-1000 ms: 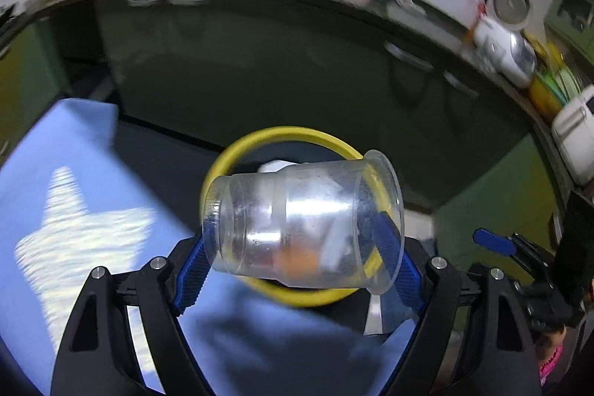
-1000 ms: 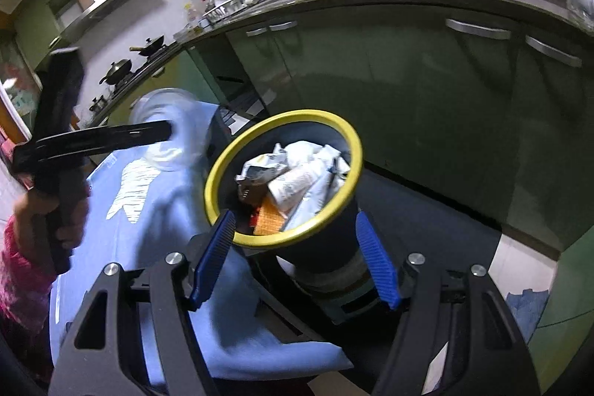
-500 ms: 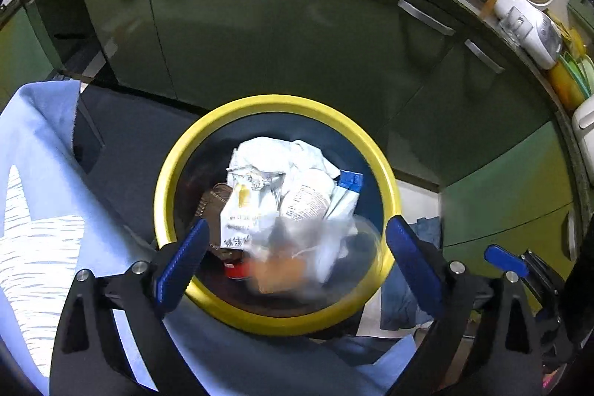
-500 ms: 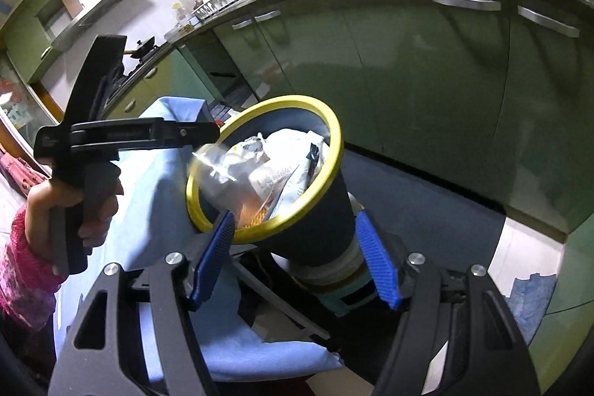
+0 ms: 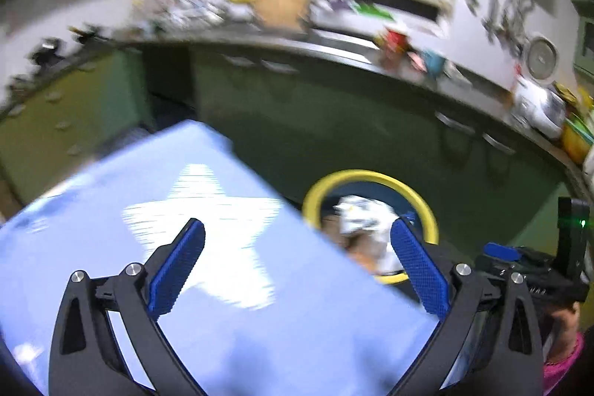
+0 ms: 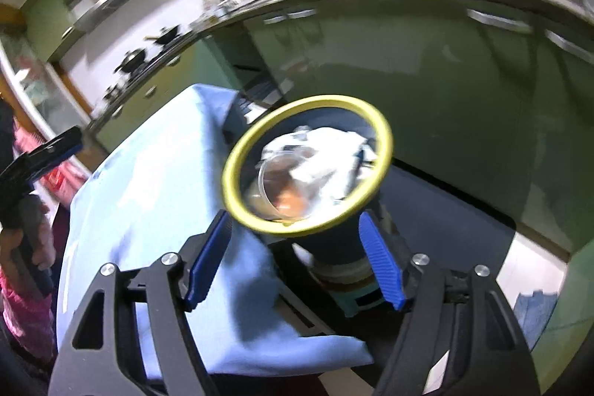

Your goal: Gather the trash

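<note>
clear plastic cup (image 6: 286,180) atop crumpled trash

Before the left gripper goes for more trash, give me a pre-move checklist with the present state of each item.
1. Left gripper empty, jaws apart: ok; they have just been opening.
2. Clear plastic cup inside the yellow-rimmed dark bin: ok.
3. Bin has room: not ok, crumpled white wrappers reach near the rim.
4. Right gripper steadying the bin: cannot tell, contact unclear.
5. Trash left on the light blue star-print cloth: none visible, picture blurred.
</note>
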`<state>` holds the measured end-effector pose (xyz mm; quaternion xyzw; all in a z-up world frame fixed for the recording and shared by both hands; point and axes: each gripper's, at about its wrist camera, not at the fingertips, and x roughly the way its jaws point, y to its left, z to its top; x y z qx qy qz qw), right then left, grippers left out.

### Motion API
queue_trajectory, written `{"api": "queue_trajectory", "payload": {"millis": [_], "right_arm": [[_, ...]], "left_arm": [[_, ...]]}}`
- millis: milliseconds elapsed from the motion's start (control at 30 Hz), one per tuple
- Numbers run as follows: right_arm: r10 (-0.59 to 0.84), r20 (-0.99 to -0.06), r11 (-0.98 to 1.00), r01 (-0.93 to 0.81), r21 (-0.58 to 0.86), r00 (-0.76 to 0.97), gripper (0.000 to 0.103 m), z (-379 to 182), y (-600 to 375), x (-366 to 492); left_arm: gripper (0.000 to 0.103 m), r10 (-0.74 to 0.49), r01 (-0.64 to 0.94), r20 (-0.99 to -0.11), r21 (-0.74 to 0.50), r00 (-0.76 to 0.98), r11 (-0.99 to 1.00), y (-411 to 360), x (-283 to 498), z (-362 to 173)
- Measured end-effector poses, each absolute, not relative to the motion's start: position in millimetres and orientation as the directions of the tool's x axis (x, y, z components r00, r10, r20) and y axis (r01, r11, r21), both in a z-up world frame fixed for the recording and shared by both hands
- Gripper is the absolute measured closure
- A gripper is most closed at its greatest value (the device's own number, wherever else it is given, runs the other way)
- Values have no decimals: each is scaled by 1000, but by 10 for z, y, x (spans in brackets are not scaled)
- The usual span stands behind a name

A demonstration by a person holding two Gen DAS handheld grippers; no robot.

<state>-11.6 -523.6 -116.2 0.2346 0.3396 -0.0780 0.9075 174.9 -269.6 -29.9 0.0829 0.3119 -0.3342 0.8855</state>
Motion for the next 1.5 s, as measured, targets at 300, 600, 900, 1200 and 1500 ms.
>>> {"api": "queue_trajectory", "payload": {"millis": [300, 600, 900, 1200, 1500], "right_arm": [[34, -635, 954, 163, 250, 772, 29, -881, -4458, 92], [-43, -576, 986, 128, 108, 817, 18, -443, -3920, -139], [-61, -520, 990, 119, 80, 852, 15, -231, -3771, -447], [-61, -507, 990, 117, 79, 860, 14, -195, -3727, -578], [-48, -515, 990, 109, 90, 856, 14, -206, -3689, -571]], "left_arm": [[4, -314, 320, -553, -90, 771, 943, -993, 1141, -273], [4, -156, 120, -557, -101, 815, 988, -109, 492, -265], [4, -153, 111, -491, -114, 857, 987, 25, -50, -46], [4, -184, 169, -472, -75, 862, 983, -185, -164, 84], [4, -190, 189, -483, -52, 855, 981, -333, -54, 97]]}}
